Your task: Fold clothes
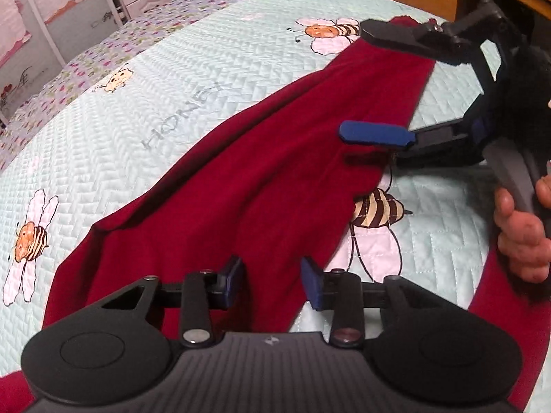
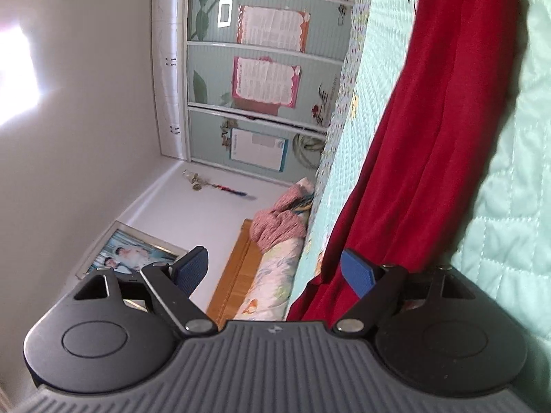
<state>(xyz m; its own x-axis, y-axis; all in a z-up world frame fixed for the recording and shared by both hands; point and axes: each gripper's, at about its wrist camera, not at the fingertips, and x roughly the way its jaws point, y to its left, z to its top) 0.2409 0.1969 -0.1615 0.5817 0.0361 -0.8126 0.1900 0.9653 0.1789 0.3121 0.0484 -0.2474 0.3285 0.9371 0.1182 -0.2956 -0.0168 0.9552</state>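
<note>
Two grippers over red garment point(image 1: 248, 186) | left gripper point(image 1: 273, 284) fingers apart, gripping nothing | right gripper point(image 1: 366, 82) fingers spread wide

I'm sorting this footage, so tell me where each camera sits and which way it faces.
Left wrist: on the left tool, angled down at the red garment on the bee quilt; right tool and hand visible.
Right wrist: on the right tool, rolled sideways, facing along the bed toward the wardrobe doors; only its own fingers show.
Shared: the garment and quilt.
</note>
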